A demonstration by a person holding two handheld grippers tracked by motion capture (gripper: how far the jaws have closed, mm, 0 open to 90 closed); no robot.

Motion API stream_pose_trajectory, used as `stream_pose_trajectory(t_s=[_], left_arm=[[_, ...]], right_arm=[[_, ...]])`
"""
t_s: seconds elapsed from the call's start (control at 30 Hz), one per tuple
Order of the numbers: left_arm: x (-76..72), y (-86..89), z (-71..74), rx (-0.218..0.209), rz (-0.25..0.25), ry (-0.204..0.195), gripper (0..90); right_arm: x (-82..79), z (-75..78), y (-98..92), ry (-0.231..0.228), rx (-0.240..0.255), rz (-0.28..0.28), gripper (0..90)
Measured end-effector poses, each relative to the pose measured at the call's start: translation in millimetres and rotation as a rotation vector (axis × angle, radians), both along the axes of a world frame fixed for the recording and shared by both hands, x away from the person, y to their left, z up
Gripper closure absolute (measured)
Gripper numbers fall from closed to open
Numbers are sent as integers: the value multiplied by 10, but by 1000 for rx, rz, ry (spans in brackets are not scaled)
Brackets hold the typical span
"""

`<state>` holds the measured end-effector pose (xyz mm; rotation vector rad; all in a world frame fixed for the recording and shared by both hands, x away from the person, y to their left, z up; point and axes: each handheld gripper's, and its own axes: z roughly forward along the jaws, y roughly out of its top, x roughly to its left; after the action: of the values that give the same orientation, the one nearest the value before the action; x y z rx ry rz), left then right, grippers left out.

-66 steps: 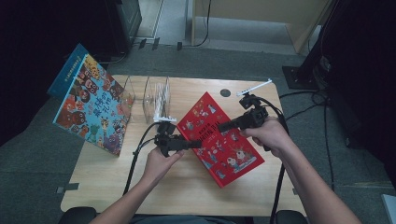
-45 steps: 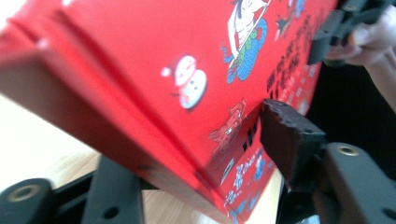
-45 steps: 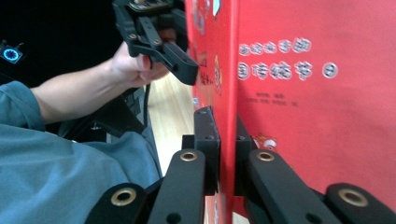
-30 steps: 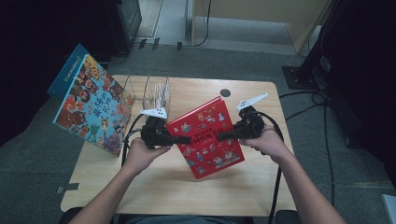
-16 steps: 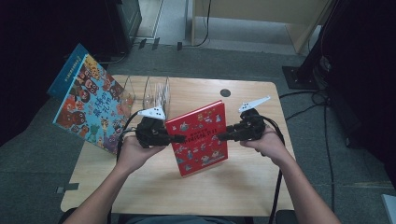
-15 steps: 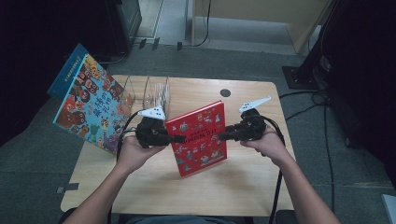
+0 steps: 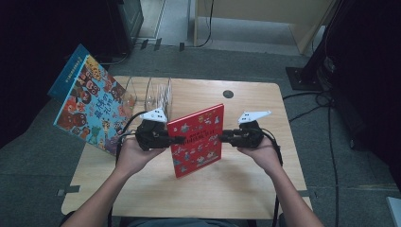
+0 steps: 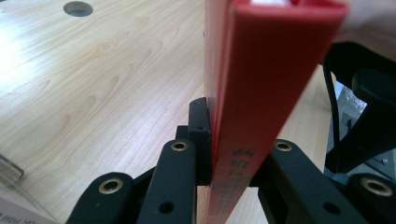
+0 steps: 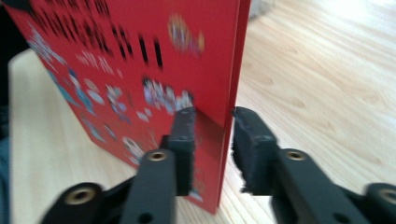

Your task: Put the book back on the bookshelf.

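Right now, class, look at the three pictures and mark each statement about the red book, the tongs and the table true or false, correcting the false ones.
1. The red book stands upright between the two tongs. True.
2. The left tongs are clamped on the book's spine. True.
3. The red book lies flat on the table. False: it is held on edge, its cover facing the person.
4. The large picture book leans at the table's right edge. False: it leans at the left edge.
5. The right tongs straddle the book's open edge. True; the jaw behind the cover stands slightly clear of it.
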<state>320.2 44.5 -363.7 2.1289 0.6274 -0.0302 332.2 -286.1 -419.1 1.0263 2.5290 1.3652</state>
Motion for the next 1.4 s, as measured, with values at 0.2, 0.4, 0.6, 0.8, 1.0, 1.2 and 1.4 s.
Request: stream_pose_trajectory(t_s=[0.2, 0.4, 0.6, 0.8, 1.0, 1.2, 1.4], left_arm=[[1, 29, 9, 13, 4, 3, 810], [-5, 16, 40, 55, -7, 14, 806], [6, 9, 75, 98, 2, 45, 790], [-3, -24, 176, 121, -1, 67, 771], [12, -46, 391, 169, 13, 77, 752], [110, -160, 512, 258, 15, 139, 760], [240, -273, 552, 290, 10, 221, 760]], right_arm=[[-89, -140, -12, -37, 39, -79, 807], [-74, -205, 53, -68, 95, -41, 621], [-63, -212, 112, -85, 99, -48, 649], [-68, -203, 131, -102, 108, -41, 662], [-71, -221, 192, -104, 105, -22, 647], [-64, -235, 223, -106, 109, -18, 638], [-67, -229, 230, -112, 112, -9, 630]])
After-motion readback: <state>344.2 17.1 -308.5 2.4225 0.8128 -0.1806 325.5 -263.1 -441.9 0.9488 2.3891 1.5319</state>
